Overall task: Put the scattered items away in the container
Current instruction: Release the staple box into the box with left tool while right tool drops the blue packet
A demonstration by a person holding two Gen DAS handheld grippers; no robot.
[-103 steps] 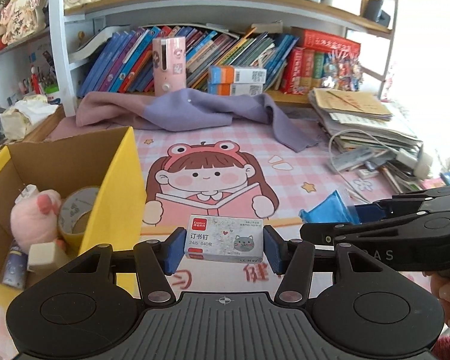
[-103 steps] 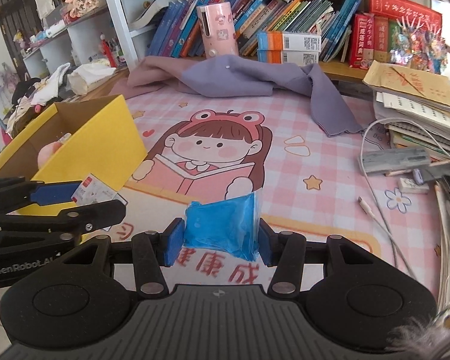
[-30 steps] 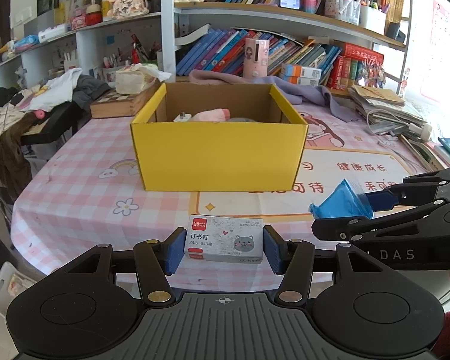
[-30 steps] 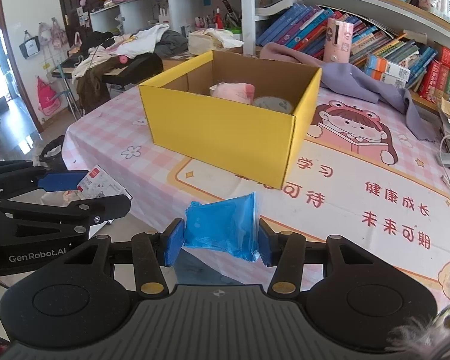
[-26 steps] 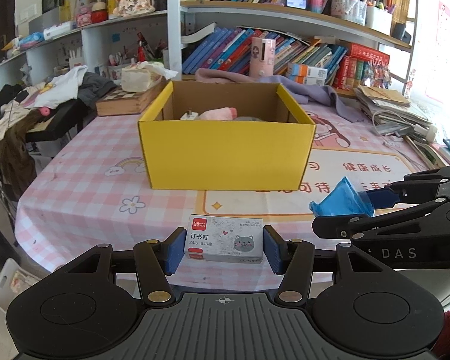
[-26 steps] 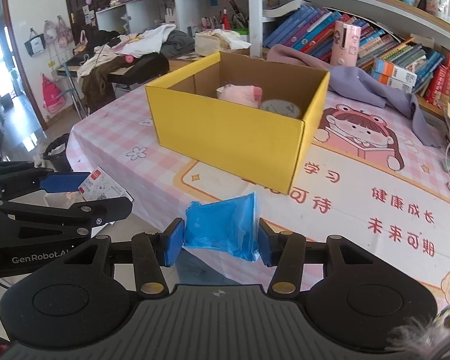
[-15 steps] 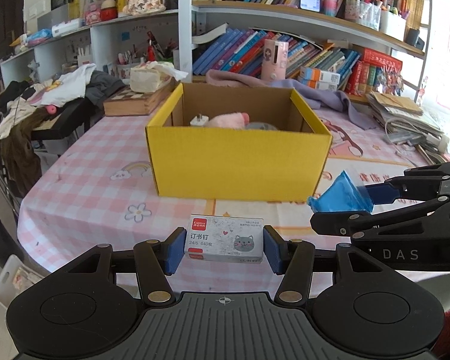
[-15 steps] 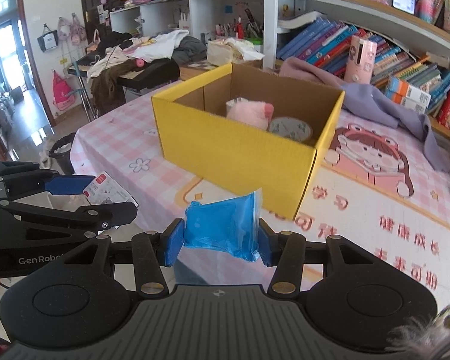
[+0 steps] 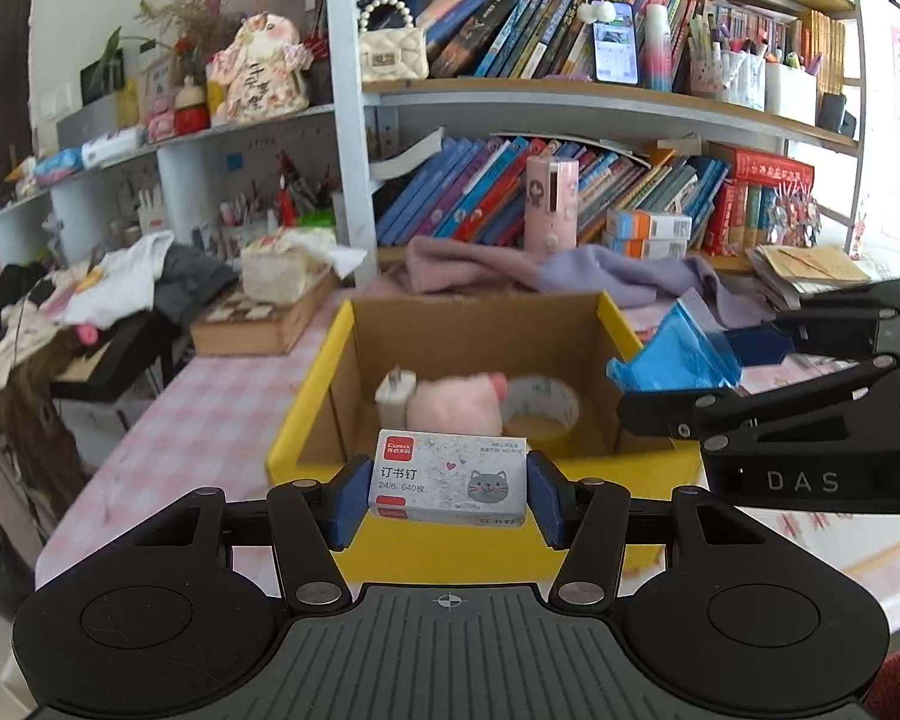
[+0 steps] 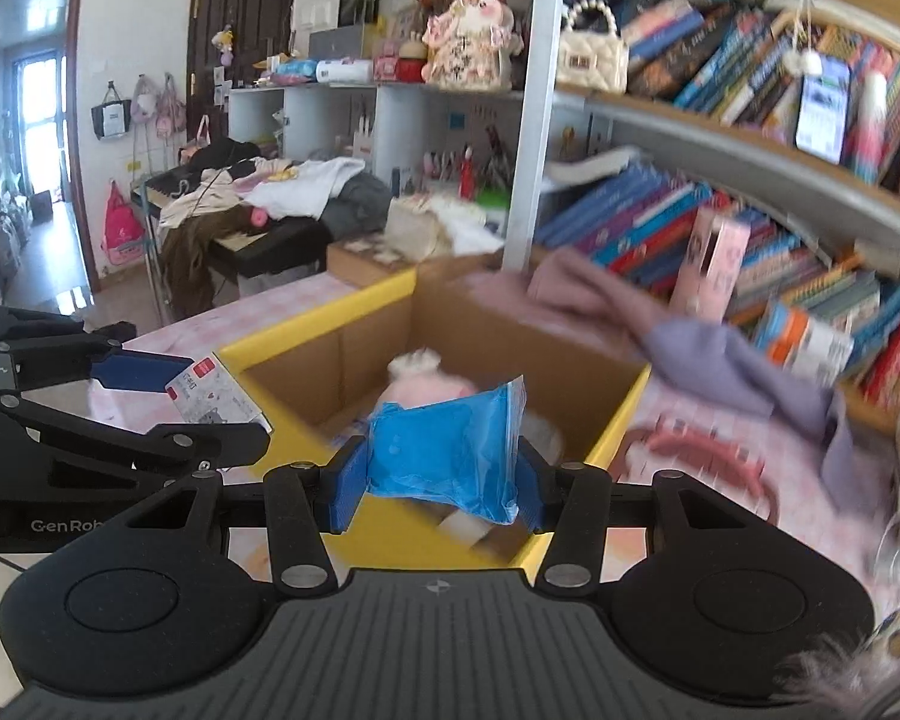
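My left gripper (image 9: 447,495) is shut on a small grey staple box (image 9: 448,485) with a cat picture, held just before the near wall of the yellow cardboard box (image 9: 312,396). My right gripper (image 10: 438,480) is shut on a blue plastic packet (image 10: 447,453), held over the near edge of the same yellow box (image 10: 306,324). Inside the box lie a pink plush toy (image 9: 456,405), a white charger plug (image 9: 395,399) and a roll of tape (image 9: 543,408). The right gripper with the blue packet (image 9: 675,354) shows at the right of the left wrist view.
The box stands on a pink checked tablecloth (image 9: 210,414). A purple cloth (image 9: 570,270) lies behind it, under bookshelves (image 9: 570,198). A pink cylinder (image 9: 551,201) stands on the shelf. Clothes are piled on a stand (image 9: 90,300) to the left.
Both grippers have moved forward and up toward the yellow box, so its inside now shows close. Each still holds its item.
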